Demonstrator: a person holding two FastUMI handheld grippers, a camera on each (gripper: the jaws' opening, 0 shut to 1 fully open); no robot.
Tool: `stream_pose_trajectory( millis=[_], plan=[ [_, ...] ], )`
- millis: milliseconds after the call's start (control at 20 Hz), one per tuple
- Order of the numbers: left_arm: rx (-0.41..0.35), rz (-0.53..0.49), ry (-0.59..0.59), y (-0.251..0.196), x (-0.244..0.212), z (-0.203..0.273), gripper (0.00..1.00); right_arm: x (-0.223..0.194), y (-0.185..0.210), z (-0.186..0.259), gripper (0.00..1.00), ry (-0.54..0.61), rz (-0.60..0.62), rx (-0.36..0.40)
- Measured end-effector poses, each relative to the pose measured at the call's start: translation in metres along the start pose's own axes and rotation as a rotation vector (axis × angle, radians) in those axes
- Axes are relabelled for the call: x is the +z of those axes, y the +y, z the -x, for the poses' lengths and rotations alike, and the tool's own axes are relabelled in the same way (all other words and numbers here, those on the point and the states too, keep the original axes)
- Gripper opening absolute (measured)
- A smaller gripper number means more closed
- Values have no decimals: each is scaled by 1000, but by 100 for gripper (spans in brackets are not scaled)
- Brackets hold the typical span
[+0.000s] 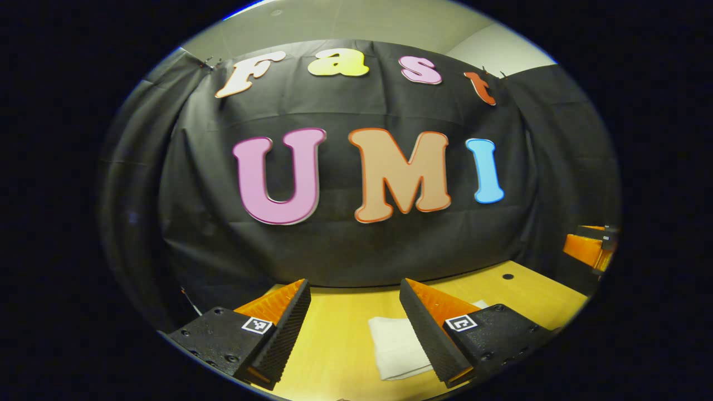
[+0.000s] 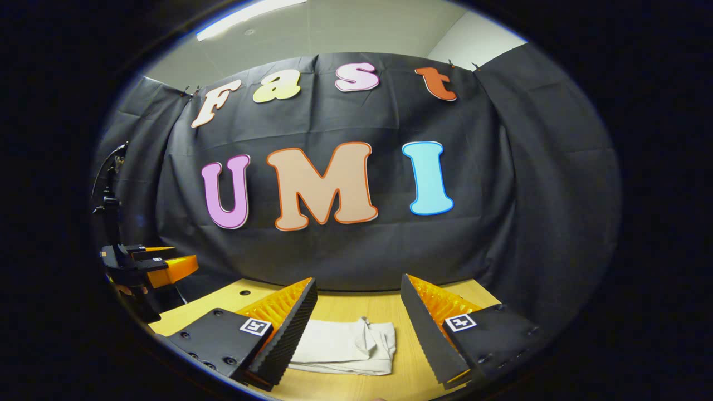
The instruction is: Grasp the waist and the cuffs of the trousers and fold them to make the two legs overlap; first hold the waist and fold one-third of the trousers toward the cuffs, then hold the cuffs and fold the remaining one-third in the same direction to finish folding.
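Right gripper view: trousers (image 2: 345, 346) lie folded in pale bundle on wooden table (image 2: 406, 367), rumpled end showing; my left gripper (image 2: 167, 266) off at far left. Left gripper view: trousers (image 1: 396, 346) flat, partly behind my finger. My left gripper (image 1: 353, 328) jaws wide apart, holding nothing. My right gripper (image 2: 356, 328) same, above table, clear of cloth.

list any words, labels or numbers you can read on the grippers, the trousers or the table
Left gripper: no text; the square markers on its finger mounts are black-and-white code patterns, not words.
Right gripper: no text; it has the same kind of square markers.
Trousers: no print or tag can be seen.
Table: plain wood, nothing written.
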State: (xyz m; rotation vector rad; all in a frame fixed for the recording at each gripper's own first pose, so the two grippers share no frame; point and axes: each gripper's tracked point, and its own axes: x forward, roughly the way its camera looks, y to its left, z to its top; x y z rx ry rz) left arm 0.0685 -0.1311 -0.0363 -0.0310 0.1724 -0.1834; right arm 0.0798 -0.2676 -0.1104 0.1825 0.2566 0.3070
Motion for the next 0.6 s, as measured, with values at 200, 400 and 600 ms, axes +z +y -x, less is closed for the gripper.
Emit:
stream_pose_trajectory(
  millis=[200, 400, 600],
  plan=[
    [113, -10, -26, 50, 5, 20, 96, 9, 18, 3, 95, -28, 5, 1],
    [143, -7, -22, 73, -2, 28, 96, 25, 32, 10, 96, -82, 35, 0],
    [153, 17, -17, 85, -7, 29, 96, 23, 48, 15, 96, -84, 106, 16]
  ],
)
